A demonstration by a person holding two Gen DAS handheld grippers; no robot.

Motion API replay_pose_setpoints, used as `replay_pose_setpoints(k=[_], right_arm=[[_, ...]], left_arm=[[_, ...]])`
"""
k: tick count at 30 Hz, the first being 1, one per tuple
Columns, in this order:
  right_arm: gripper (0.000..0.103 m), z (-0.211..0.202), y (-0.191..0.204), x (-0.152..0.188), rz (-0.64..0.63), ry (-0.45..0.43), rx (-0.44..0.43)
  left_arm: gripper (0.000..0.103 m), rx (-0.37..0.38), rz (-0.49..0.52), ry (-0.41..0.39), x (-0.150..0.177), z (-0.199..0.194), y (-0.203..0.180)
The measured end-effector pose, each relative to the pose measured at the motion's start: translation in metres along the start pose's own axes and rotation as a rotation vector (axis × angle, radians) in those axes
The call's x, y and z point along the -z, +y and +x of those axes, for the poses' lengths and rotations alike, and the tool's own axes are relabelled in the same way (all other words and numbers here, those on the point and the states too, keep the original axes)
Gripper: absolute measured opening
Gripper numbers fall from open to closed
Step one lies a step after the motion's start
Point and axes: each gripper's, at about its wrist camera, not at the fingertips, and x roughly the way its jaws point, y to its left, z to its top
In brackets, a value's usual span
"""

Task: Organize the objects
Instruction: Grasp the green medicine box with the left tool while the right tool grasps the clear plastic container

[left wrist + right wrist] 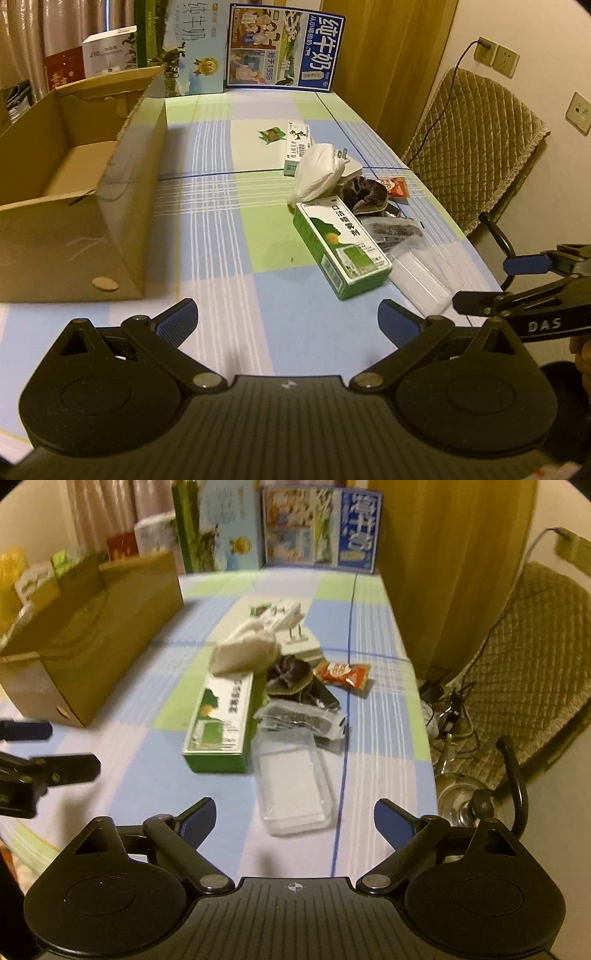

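On my left the cardboard box point(74, 177) sits empty with its top open, and my left gripper point(288, 325) hangs over bare tablecloth point(229, 295), jaws spread and holding nothing. Right of the box lies the clutter, the green carton point(218, 723) touching the clear plastic tray point(295, 782). My right gripper point(295, 816), also spread and empty, hangs just short of that tray; I'd straddle its long sides squarely before closing, since thin plastic may flex and slip.

Table spread with a checked cloth

On the table point(229, 236) an open carton point(74, 206) is set at the left; a green box point(341, 245), white bag point(316, 171), clear tray point(291, 782) and snack packet point(343, 674) are clustered at the right.
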Motion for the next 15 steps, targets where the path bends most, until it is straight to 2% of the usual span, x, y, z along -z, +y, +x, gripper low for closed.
replay_pose_setpoints(k=[4,5,6,7,8,11,15], right_arm=[[0.090,0.028,0.005,-0.012,-0.074,0.075,-0.011],[0.086,0.036,0.006,-0.014,-0.090,0.095,-0.014],[0.080,0.041,0.007,-0.017,-0.099,0.110,-0.016],[0.064,0.048,0.007,-0.019,-0.103,0.126,-0.020],[0.053,0.052,0.008,-0.020,-0.108,0.138,-0.016],[0.053,0.058,0.014,-0.023,-0.135,0.138,-0.007],[0.052,0.061,0.025,-0.024,-0.132,0.124,-0.082]], left_arm=[[0.102,0.000,0.020,0.002,-0.003,0.015,0.002],[0.102,0.000,0.023,0.003,-0.003,0.018,0.003],[0.102,-0.001,0.022,0.005,-0.004,0.021,0.004],[0.102,0.000,0.021,0.008,-0.004,0.023,0.006],[0.102,0.002,0.020,0.010,-0.004,0.024,0.008],[0.102,0.005,0.018,0.007,-0.004,0.026,0.013],[0.102,0.011,0.019,0.002,-0.003,0.029,0.018]])
